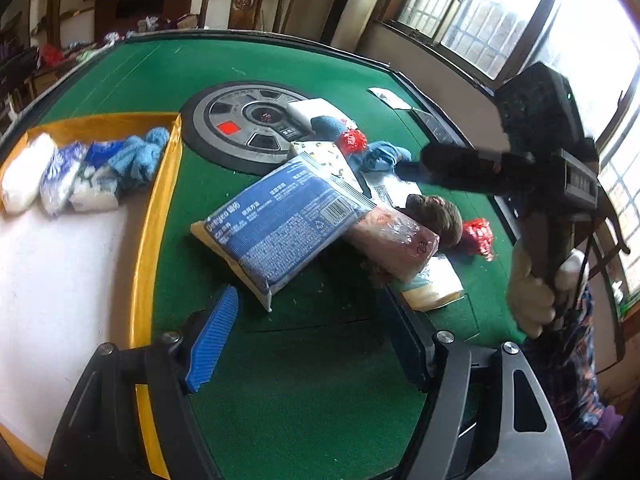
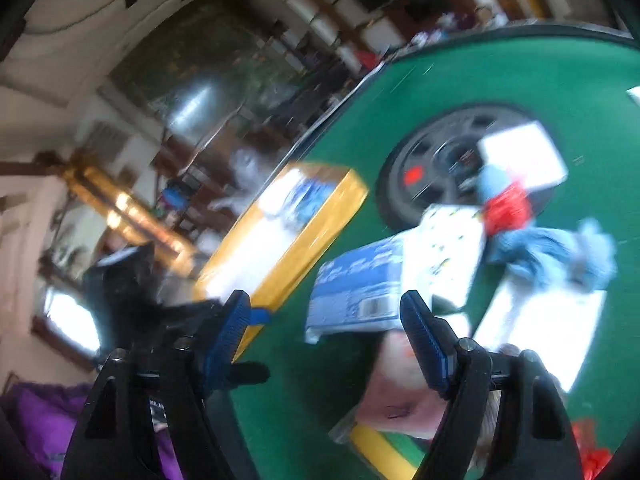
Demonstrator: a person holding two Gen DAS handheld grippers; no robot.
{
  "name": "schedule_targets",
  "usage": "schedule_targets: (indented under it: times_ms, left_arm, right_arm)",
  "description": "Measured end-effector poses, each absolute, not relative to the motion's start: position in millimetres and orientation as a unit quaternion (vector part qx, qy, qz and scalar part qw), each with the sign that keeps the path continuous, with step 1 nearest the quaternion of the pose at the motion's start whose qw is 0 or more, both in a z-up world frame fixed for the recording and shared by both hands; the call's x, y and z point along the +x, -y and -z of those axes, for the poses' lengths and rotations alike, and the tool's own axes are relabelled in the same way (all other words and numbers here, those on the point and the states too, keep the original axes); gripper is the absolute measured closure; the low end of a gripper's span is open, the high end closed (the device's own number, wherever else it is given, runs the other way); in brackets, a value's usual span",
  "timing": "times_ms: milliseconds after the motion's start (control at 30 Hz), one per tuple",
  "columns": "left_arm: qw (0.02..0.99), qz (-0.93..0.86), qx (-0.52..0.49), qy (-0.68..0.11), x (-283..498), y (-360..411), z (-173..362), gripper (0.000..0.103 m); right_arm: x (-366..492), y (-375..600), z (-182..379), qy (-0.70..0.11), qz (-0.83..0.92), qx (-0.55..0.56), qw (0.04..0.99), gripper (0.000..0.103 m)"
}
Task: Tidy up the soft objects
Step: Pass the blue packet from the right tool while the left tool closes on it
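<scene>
A pile of soft things lies on the green table (image 1: 304, 392): a blue packet (image 1: 280, 220), a pink packet (image 1: 394, 242) under its edge, a brown plush (image 1: 434, 214), red pompoms (image 1: 478, 236), a blue cloth (image 1: 380, 156). My left gripper (image 1: 312, 340) is open and empty, just short of the blue packet. My right gripper (image 2: 326, 336) is open and empty, held above the pile; it shows in the left wrist view (image 1: 472, 172). The right wrist view is blurred; the blue packet (image 2: 360, 296) and pink packet (image 2: 400, 392) lie below its fingers.
A yellow-rimmed white tray (image 1: 156, 216) at the left holds white and blue packets and a blue fluffy cloth (image 1: 136, 156). A grey round hub (image 1: 244, 128) sits mid-table. White packets (image 1: 316, 110) lie behind the pile. Windows are at the right.
</scene>
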State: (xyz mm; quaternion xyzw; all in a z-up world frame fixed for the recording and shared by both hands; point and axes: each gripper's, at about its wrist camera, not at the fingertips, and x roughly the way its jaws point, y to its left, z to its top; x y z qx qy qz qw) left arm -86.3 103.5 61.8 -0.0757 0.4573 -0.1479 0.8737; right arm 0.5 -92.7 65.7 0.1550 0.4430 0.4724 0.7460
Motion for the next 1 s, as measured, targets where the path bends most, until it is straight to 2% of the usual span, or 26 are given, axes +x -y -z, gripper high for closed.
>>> schedule_targets:
  times_ms: [100,200,300,367,467,600,767,833,867,900,1000]
  left_arm:
    - [0.882,0.158,-0.003,-0.444,-77,-86,-64,0.03]
    - [0.876,0.167,0.126,-0.435,-60,-57,-58,0.03]
    - [0.848,0.177,0.197,-0.459,-35,-42,-40,0.03]
    - [0.835,0.185,0.218,-0.471,-20,-38,-29,0.031]
    - [0.832,0.182,0.252,-0.46,-10,-33,-21,0.02]
    - [0.83,0.191,0.252,-0.459,9,-27,-18,0.011]
    - [0.817,0.188,0.233,-0.494,31,-33,-17,0.011]
    - [0.805,0.204,0.19,-0.523,35,-42,-16,0.016]
    - [0.8,0.217,0.163,-0.535,37,-47,-16,0.027]
    - [0.8,0.221,0.154,-0.537,36,-49,-17,0.033]
    - [0.81,0.211,0.15,-0.527,26,-49,-21,0.036]
  right_arm:
    - [8,120,-66,-0.424,-0.427,0.191,0.776,0.03]
    - [22,142,-58,-0.424,-0.396,0.233,0.78,0.029]
    - [26,155,-54,-0.425,-0.371,0.25,0.787,0.03]
    - [29,159,-52,-0.423,-0.361,0.257,0.79,0.03]
    - [32,165,-52,-0.42,-0.356,0.268,0.791,0.03]
    - [40,165,-50,-0.422,-0.352,0.276,0.789,0.03]
    - [41,167,-50,-0.423,-0.34,0.277,0.793,0.03]
    - [41,169,-50,-0.422,-0.338,0.278,0.794,0.03]
    - [41,169,-50,-0.422,-0.334,0.277,0.796,0.03]
    - [40,170,-51,-0.422,-0.332,0.276,0.797,0.03]
    - [40,170,-51,-0.42,-0.327,0.274,0.801,0.03]
